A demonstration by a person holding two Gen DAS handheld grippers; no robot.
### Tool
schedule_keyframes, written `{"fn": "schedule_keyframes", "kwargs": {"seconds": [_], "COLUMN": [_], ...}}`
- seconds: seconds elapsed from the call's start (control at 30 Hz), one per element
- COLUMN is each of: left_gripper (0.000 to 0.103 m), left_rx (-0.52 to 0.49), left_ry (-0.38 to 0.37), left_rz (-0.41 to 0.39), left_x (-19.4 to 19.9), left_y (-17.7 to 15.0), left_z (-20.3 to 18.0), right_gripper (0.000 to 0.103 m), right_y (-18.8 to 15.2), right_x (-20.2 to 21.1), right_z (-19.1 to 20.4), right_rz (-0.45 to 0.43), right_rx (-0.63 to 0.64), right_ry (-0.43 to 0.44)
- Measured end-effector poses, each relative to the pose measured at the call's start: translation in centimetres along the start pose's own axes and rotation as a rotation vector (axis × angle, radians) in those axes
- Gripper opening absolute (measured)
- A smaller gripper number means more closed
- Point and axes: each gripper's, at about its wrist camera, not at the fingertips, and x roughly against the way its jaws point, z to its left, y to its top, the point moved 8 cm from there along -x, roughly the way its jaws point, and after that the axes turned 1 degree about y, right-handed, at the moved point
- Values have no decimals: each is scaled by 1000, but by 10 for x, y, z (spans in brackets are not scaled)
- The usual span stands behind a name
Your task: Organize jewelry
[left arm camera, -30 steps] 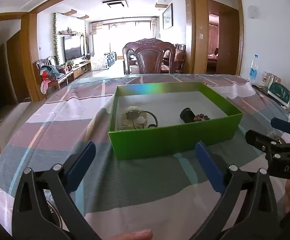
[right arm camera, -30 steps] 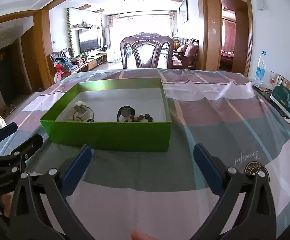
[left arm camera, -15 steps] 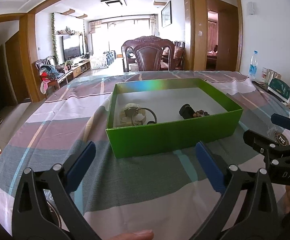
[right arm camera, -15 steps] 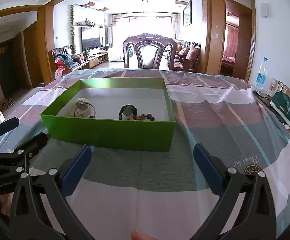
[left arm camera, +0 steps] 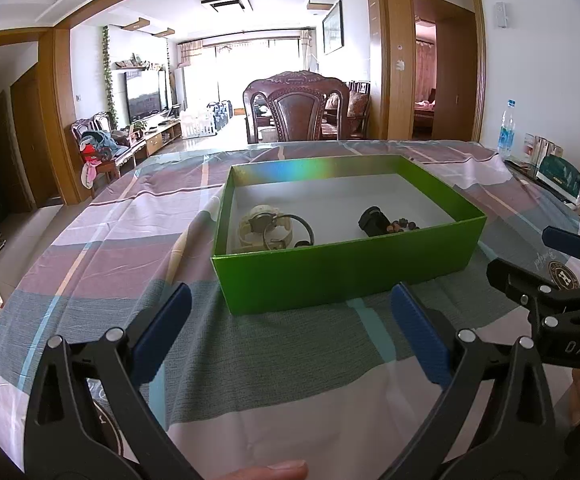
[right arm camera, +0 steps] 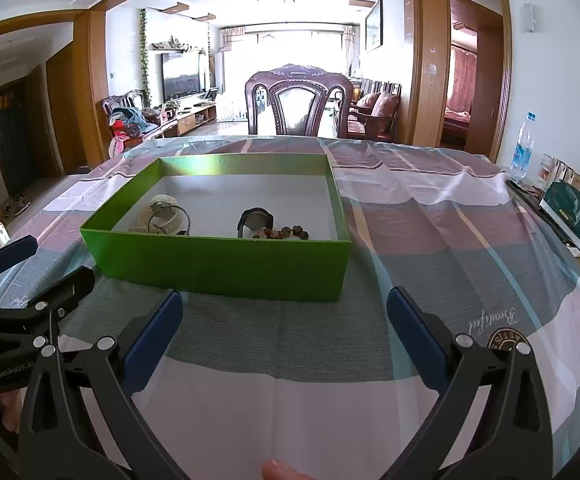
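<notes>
A green box (left arm camera: pixel 342 272) (right arm camera: pixel 225 258) stands on the striped tablecloth, just beyond both grippers. Inside lie a cream watch (left arm camera: pixel 259 222) (right arm camera: pixel 161 210) with a dark ring (left arm camera: pixel 290 230) beside it, a black watch (left arm camera: pixel 372 220) (right arm camera: pixel 254 220) and a brown bead bracelet (left arm camera: pixel 404 225) (right arm camera: pixel 285 233). My left gripper (left arm camera: pixel 292 334) is open and holds nothing, a little short of the box's near wall. My right gripper (right arm camera: pixel 283 330) is open too and holds nothing. Each gripper shows at the edge of the other's view: the right gripper (left arm camera: pixel 538 264), the left gripper (right arm camera: pixel 45 264).
A carved wooden chair (left arm camera: pixel 296 110) stands at the table's far side. At the right edge of the table are a water bottle (right arm camera: pixel 524 152), small cartons and a dark green bag (right arm camera: pixel 570 208). A fingertip (left arm camera: pixel 267 472) shows at the bottom of each view.
Both grippers have risen slightly and drawn back a little, so more of the box's inside shows. Both stay open. The jewelry has not moved.
</notes>
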Motion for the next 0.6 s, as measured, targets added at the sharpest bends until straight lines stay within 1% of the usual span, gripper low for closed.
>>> {"fn": "schedule_keyframes", "kwargs": {"seconds": [0.37, 0.6], "left_gripper": [99, 99], "left_rx": [-1, -2], "left_ry": [-2, -3], "left_rz": [6, 28], "left_x": [-1, -4], "left_y": [-1, -3], "left_z": [0, 2], "right_gripper": [100, 100], "right_y": [0, -2], "right_x": [0, -1], "right_z": [0, 2], "right_rz": [3, 11], "right_rx": [1, 1], "right_ry": [0, -2]}}
